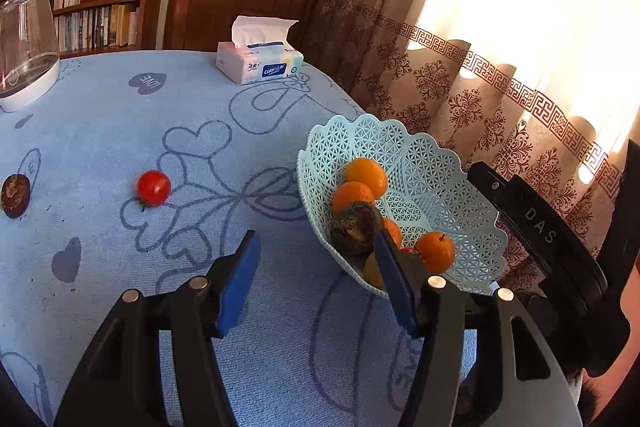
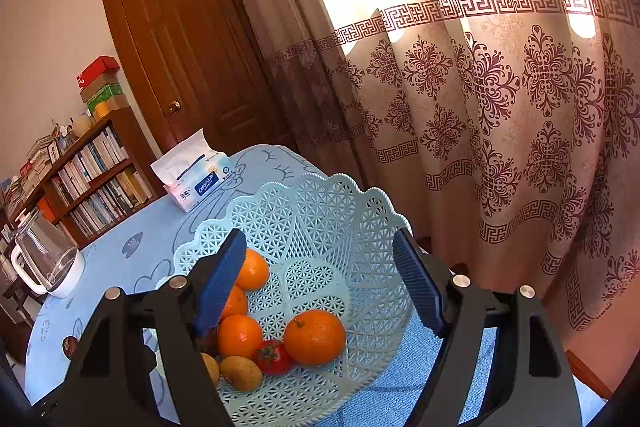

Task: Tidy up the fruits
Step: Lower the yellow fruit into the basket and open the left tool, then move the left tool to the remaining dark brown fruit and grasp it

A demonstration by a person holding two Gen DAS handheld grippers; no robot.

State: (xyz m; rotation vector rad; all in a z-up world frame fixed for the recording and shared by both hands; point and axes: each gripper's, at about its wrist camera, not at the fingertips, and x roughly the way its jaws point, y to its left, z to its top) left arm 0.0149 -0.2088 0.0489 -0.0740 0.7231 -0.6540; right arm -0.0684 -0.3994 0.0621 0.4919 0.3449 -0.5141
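Both tongs spread, empty. Left tongs (image 1: 316,259) hang beside the basket (image 1: 440,163); right tongs (image 2: 320,279) hover over it. Tomato (image 1: 154,187) and one dark fruit (image 1: 15,195) lie loose on the tabletop (image 1: 120,115). I'd take the tomato next: straddle it low, close gently, it looks soft.

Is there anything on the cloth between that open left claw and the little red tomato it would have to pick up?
Nothing visible. The left gripper is open above bare blue tablecloth, and the red tomato sits alone ahead of it. The basket lies off to the right, the dark fruit far left, neither in between.
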